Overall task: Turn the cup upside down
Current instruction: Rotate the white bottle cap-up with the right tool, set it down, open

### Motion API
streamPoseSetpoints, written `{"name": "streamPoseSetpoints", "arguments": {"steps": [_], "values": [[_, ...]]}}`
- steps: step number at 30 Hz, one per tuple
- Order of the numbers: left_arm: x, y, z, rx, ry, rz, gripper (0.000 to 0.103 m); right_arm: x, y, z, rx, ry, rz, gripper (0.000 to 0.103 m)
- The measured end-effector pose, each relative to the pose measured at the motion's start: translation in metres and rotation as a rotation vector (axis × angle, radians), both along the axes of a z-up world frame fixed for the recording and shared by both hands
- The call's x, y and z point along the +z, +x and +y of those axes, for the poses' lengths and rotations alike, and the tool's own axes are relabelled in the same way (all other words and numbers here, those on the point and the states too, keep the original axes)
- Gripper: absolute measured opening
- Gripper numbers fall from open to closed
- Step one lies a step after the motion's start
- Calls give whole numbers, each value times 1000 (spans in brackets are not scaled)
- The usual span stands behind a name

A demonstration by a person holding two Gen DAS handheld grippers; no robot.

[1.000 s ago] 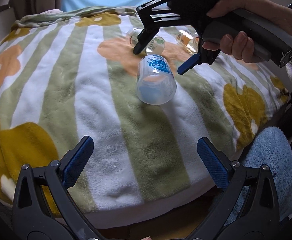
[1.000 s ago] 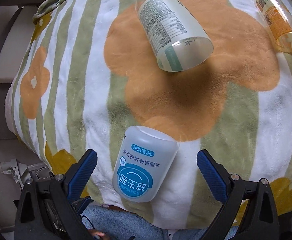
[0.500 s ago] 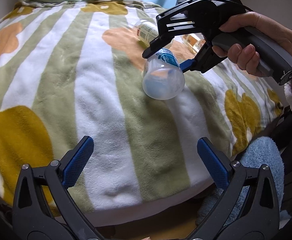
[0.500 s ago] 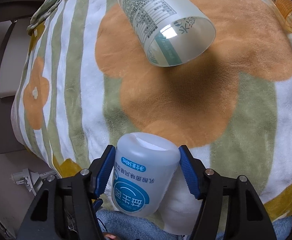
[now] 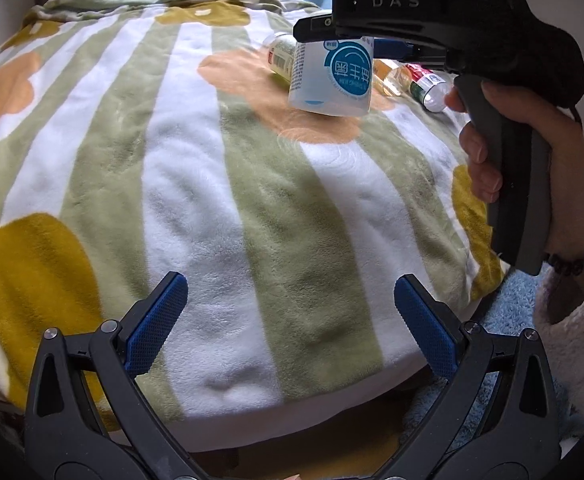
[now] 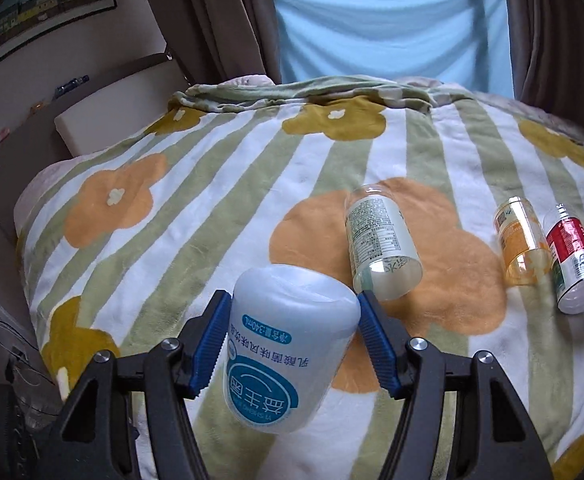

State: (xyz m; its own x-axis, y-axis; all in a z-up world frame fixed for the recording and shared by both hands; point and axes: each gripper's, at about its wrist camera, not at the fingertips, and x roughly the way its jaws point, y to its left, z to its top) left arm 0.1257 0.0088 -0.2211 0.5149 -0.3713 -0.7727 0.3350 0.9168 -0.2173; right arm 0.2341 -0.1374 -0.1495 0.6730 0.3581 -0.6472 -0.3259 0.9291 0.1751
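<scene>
The cup (image 6: 287, 344) is white translucent plastic with a blue round label. My right gripper (image 6: 292, 320) is shut on its sides. Its closed end points up and its label reads upside down. In the left wrist view the cup (image 5: 332, 76) hangs slightly tilted under the right gripper (image 5: 340, 40), with its rim just over an orange flower of the blanket (image 5: 211, 184); I cannot tell whether it touches. My left gripper (image 5: 287, 286) stands open over the blanket's near edge, with nothing between its fingers.
A clear labelled cup (image 6: 380, 248) lies on its side just behind the held cup. An orange cup (image 6: 522, 248) and a red-labelled one (image 6: 576, 268) lie at the right. A hand (image 5: 532, 152) holds the right gripper. Blue fluffy fabric (image 5: 500, 320) lies below the blanket's right edge.
My right gripper shut on the lying cup, lifted it and turned it so its closed end is up. The left gripper stayed open and low.
</scene>
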Motion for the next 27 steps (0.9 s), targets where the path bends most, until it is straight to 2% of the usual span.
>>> {"name": "streamPoseSetpoints", "arguments": {"steps": [3, 5, 9, 27], "values": [[-3, 2, 1, 1, -1, 9, 103, -20, -6, 7, 7, -70, -113, 60], [-4, 4, 2, 4, -9, 11, 103, -29, -7, 2, 6, -109, -142, 60], [-4, 5, 4, 16, -7, 5, 103, -46, -2, -5, 18, -99, -119, 60], [-7, 8, 3, 26, 14, 7, 103, -50, -34, -4, 149, -158, -179, 60]]}}
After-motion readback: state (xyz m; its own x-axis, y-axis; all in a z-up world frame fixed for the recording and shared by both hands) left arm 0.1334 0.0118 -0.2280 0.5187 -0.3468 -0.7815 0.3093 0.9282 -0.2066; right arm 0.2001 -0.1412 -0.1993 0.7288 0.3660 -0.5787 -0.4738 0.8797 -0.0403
